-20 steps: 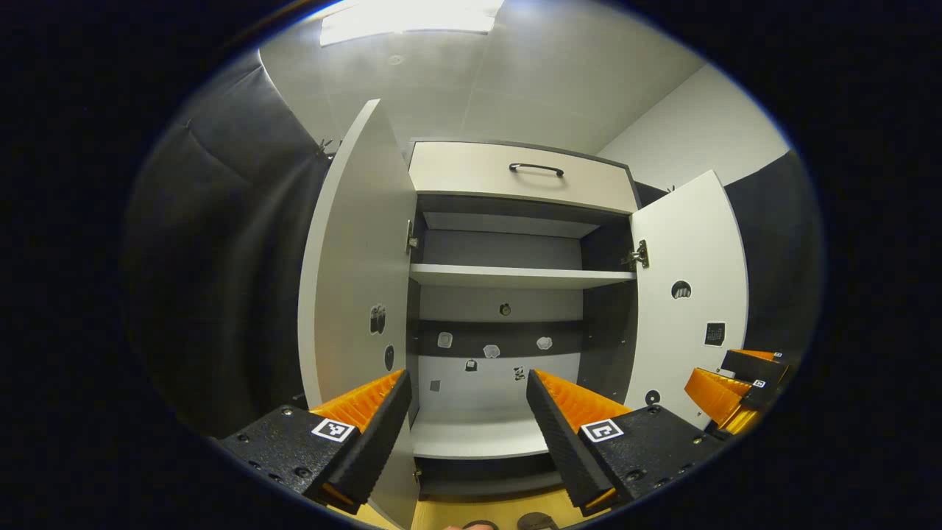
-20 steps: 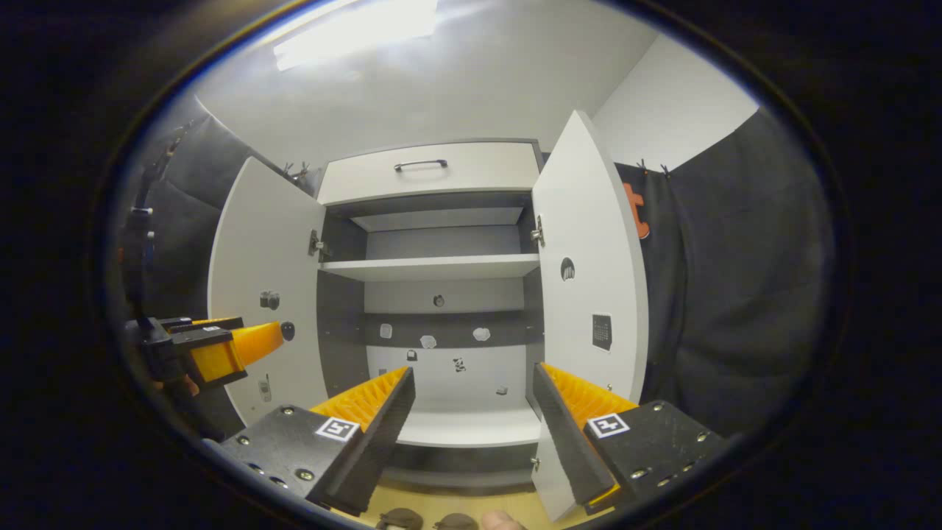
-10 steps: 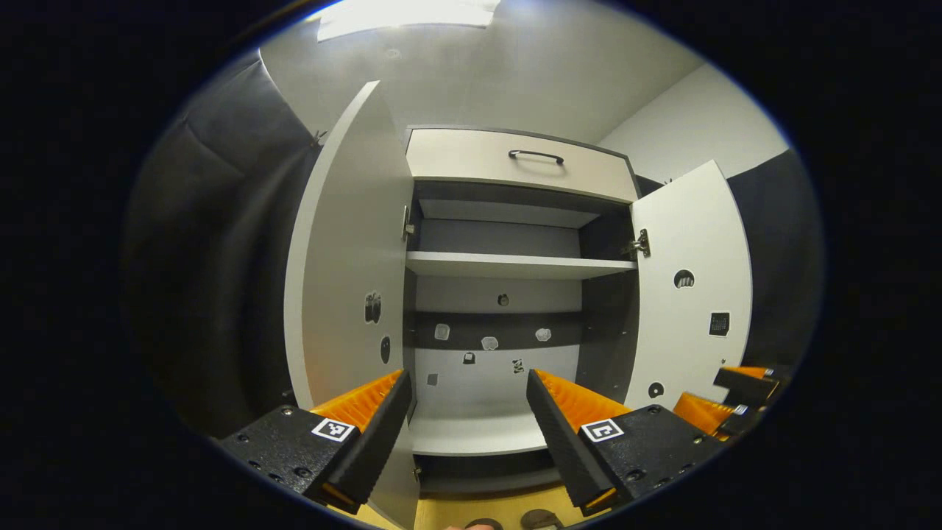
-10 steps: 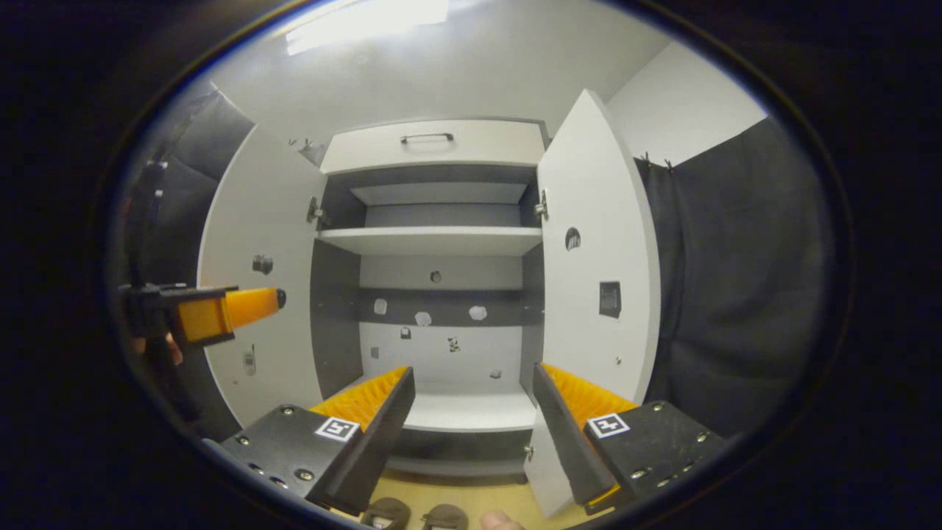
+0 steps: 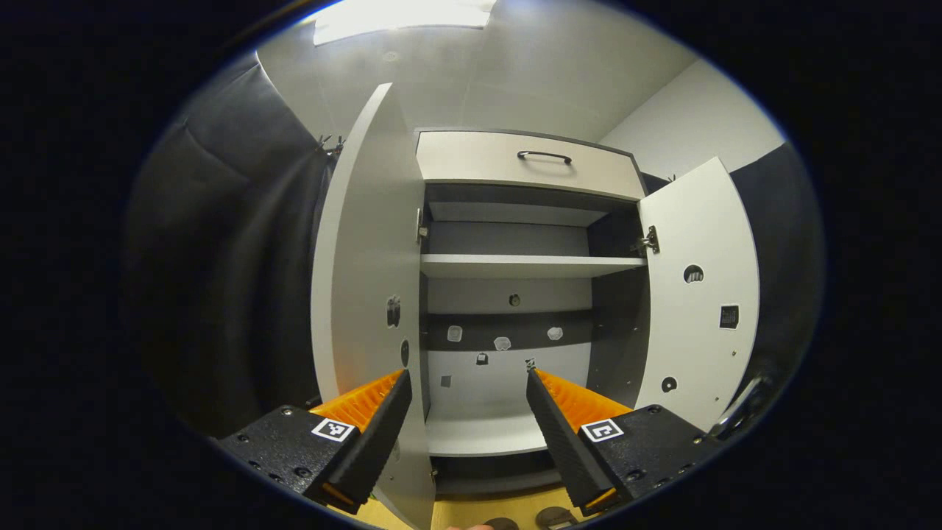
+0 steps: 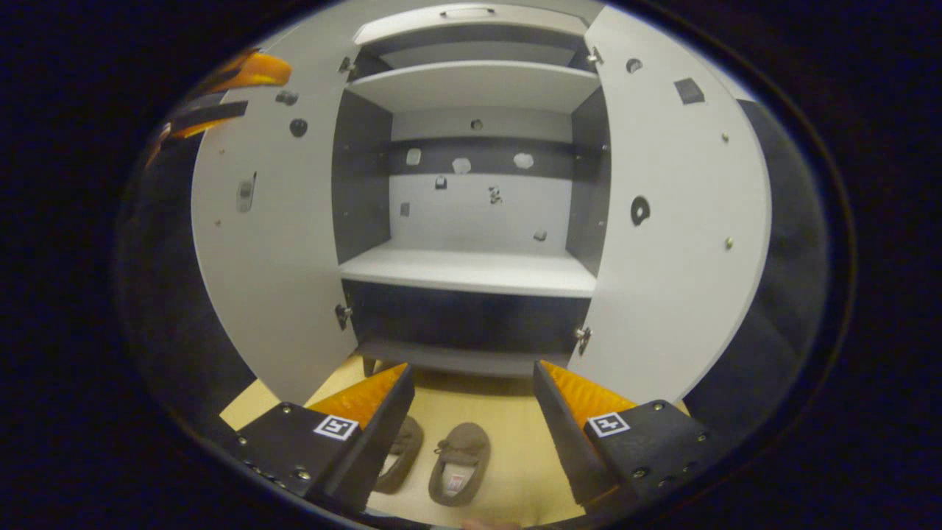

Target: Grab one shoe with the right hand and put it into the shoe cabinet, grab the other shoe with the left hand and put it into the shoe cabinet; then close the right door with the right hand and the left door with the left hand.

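Note:
Two brown slipper-like shoes lie side by side on the yellow floor in front of the shoe cabinet (image 6: 471, 269). In the right gripper view the right shoe (image 6: 458, 471) shows whole, while one finger partly hides the left shoe (image 6: 403, 449). My right gripper (image 6: 472, 366) hangs open above them, pointing down at the floor, and holds nothing. My left gripper (image 5: 466, 374) is open and empty, level with the cabinet's lower shelf (image 5: 478, 434). Its fingers (image 6: 257, 71) also appear at the upper left of the right gripper view. Both the left door (image 5: 368, 280) and the right door (image 5: 699, 294) stand open.
The cabinet has a drawer (image 5: 526, 165) with a dark handle on top and an upper shelf (image 5: 530, 265), both shelves bare. Dark cloth walls (image 5: 221, 294) close in on both sides. Small stickers dot the back panel and the doors.
The right gripper has tipped down, bringing the floor and both shoes into view, and has left the lower right of the left gripper view. The left gripper shifted only slightly.

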A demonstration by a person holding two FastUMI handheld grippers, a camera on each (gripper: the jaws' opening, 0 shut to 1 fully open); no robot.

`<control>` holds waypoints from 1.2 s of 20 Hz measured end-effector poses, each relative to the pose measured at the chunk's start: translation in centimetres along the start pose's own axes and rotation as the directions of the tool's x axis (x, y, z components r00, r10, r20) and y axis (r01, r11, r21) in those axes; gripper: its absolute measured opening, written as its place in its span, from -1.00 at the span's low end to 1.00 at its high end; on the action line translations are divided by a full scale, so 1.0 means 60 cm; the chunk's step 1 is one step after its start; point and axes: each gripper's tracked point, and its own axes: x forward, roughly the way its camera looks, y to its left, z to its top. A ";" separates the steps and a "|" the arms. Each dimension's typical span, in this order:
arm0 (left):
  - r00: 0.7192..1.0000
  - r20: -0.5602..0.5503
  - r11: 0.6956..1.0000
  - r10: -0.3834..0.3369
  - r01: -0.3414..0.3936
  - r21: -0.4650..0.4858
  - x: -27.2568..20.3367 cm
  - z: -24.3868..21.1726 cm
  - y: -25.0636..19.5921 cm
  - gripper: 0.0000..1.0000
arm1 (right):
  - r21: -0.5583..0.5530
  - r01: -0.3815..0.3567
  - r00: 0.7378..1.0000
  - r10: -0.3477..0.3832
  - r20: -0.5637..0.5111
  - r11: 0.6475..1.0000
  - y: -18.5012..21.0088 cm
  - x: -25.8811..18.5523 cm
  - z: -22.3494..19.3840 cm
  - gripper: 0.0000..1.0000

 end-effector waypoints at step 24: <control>0.997 -0.035 0.995 0.066 -0.068 -0.067 -0.082 -0.017 0.072 0.84 | -0.015 -0.063 0.878 0.048 -0.477 0.998 0.091 0.194 -0.405 0.24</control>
